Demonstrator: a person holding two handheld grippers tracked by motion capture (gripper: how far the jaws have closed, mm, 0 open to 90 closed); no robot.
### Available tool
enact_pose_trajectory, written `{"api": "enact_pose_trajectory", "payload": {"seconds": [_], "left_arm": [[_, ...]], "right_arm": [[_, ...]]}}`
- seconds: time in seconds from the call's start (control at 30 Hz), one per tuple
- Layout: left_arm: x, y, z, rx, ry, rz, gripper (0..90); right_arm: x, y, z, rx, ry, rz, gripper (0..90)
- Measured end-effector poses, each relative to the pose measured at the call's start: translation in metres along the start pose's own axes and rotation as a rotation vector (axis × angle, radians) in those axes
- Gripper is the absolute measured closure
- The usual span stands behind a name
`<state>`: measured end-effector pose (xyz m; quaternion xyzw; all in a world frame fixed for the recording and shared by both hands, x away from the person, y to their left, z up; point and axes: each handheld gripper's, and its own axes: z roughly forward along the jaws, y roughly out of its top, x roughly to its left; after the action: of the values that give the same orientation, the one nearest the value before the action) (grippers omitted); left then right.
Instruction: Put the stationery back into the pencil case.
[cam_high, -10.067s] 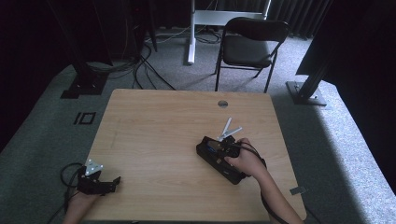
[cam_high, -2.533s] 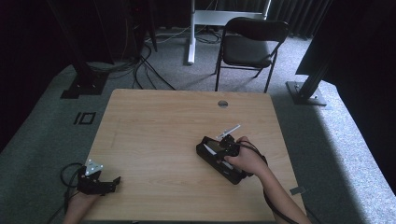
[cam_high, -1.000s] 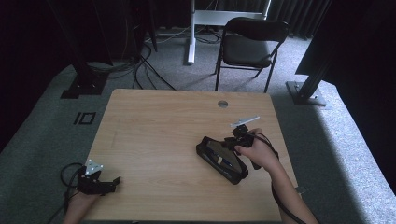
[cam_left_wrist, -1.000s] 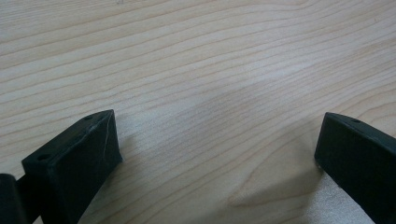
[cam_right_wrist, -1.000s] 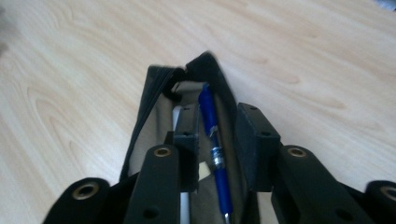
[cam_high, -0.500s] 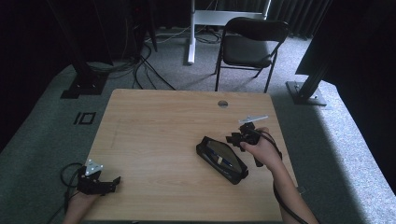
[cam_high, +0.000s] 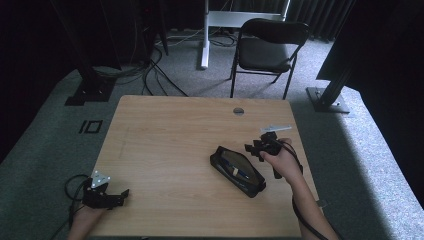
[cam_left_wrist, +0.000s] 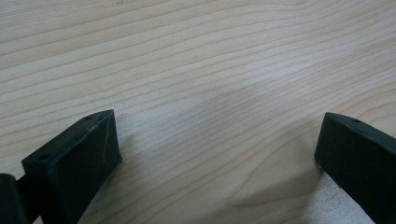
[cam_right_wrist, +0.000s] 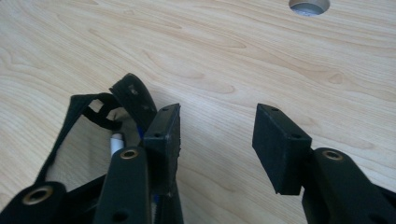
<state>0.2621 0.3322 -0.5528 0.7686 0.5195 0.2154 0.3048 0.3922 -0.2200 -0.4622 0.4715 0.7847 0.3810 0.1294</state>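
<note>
Whereas a second ago the right hand-held gripper (cam_high: 260, 146) stood over the far end of the black pencil case (cam_high: 237, 171), we now find it just beside that end, toward the right edge of the tabletop (cam_high: 170, 130), its jaws having just been opening and standing apart with only bare wood between them. The case lies open on the right half of the tabletop, a pen with a white tip (cam_right_wrist: 115, 142) showing inside its mouth in the right gripper view. We judge that the right hand-held gripper has let go after placing or adjusting something at the case, so this step looks finished. The left hand-held gripper (cam_high: 112, 194) rests at the near left corner, jaws wide apart and empty. We can read no brand, label or writing on any item.
</note>
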Motion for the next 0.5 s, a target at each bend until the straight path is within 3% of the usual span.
{"api": "enact_pose_trajectory", "payload": {"seconds": [0.5], "left_arm": [[0.000, 0.000, 0.000, 0.000, 0.000, 0.000, 0.2]], "right_arm": [[-0.011, -0.010, 0.007, -0.017, -0.041, 0.017, 39.4]]}}
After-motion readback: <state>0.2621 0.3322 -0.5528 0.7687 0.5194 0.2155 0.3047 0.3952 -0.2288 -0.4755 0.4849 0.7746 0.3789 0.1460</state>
